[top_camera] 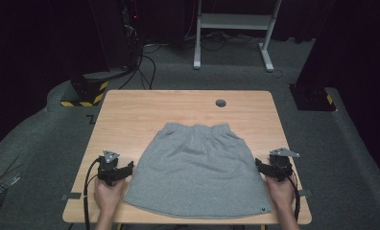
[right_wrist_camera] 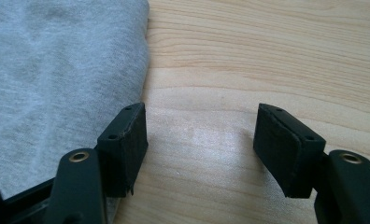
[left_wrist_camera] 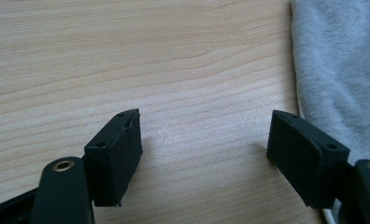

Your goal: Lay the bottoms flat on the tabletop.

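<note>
A grey skirt (top_camera: 197, 167) lies flat in the middle of the wooden table (top_camera: 130, 110), its elastic waistband toward the far side and its hem near the front edge. My left gripper (top_camera: 122, 171) rests on the table just beside the skirt's left edge (left_wrist_camera: 332, 70), jaws wide open over bare wood (left_wrist_camera: 204, 140). My right gripper (top_camera: 262, 167) sits at the skirt's right edge (right_wrist_camera: 57, 74), open as well, with bare wood between its pads (right_wrist_camera: 201, 140); its left pad (right_wrist_camera: 124, 144) lies at the cloth's border. Neither holds anything.
A small round grommet (top_camera: 220, 103) is set in the table near its far edge. Beyond the table stand a white desk frame (top_camera: 233, 28) and dark equipment with yellow-black striped bases (top_camera: 85, 93). Cables trail on the grey floor.
</note>
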`<state>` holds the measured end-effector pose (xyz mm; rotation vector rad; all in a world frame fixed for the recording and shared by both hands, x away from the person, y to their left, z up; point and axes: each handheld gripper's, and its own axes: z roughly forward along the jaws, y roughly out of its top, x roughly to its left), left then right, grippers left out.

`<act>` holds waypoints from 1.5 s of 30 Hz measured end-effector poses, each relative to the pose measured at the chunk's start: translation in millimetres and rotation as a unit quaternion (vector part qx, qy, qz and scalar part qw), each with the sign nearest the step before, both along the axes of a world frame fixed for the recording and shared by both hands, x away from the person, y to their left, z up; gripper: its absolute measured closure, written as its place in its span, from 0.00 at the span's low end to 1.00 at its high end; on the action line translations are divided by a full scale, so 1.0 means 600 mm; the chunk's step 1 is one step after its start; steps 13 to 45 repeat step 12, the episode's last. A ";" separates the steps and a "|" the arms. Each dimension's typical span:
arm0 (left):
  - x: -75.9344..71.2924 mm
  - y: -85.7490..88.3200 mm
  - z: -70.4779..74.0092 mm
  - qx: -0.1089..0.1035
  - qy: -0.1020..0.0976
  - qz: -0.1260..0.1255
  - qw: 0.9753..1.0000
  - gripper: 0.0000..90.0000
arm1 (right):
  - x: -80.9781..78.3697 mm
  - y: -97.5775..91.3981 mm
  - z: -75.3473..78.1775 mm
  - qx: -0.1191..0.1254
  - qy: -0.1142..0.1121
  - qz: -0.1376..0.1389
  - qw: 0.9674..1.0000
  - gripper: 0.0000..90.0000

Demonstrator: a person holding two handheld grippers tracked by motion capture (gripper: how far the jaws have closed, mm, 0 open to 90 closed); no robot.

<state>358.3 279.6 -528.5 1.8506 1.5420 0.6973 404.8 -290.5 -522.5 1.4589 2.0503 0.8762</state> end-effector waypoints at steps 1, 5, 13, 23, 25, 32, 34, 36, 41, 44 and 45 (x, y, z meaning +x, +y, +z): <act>0.000 0.000 0.000 0.000 0.000 0.000 1.000 0.29 | 0.000 0.000 0.000 0.000 0.000 0.002 1.000 0.39; 0.000 0.000 0.000 -0.002 0.001 0.000 1.000 0.30 | 0.001 0.000 0.000 -0.001 0.000 0.004 1.000 0.39; 0.000 0.001 0.000 -0.004 0.001 0.000 1.000 0.30 | 0.001 0.000 0.000 -0.001 0.000 0.003 1.000 0.39; 0.000 0.001 0.000 -0.004 0.001 0.000 1.000 0.30 | 0.001 0.000 0.000 -0.001 0.000 0.003 1.000 0.39; 0.000 0.001 0.000 -0.004 0.001 0.000 1.000 0.30 | 0.001 0.000 0.000 -0.001 0.000 0.003 1.000 0.39; 0.000 0.001 0.000 -0.004 0.001 0.000 1.000 0.30 | 0.001 0.000 0.000 -0.001 0.000 0.003 1.000 0.39; 0.000 0.001 0.000 -0.004 0.001 0.000 1.000 0.30 | 0.001 0.000 0.000 -0.001 0.000 0.003 1.000 0.39; 0.000 0.001 0.000 -0.004 0.001 0.000 1.000 0.30 | 0.001 0.000 0.000 -0.001 0.000 0.003 1.000 0.39; 0.000 0.001 0.000 -0.004 0.001 0.000 1.000 0.30 | 0.001 0.000 0.000 -0.001 0.000 0.003 1.000 0.39; 0.000 0.001 0.000 -0.004 0.001 0.000 1.000 0.30 | 0.001 0.000 0.000 -0.001 0.000 0.003 1.000 0.39; 0.000 0.001 0.000 -0.004 0.001 0.000 1.000 0.30 | 0.001 0.000 0.000 -0.001 0.000 0.003 1.000 0.39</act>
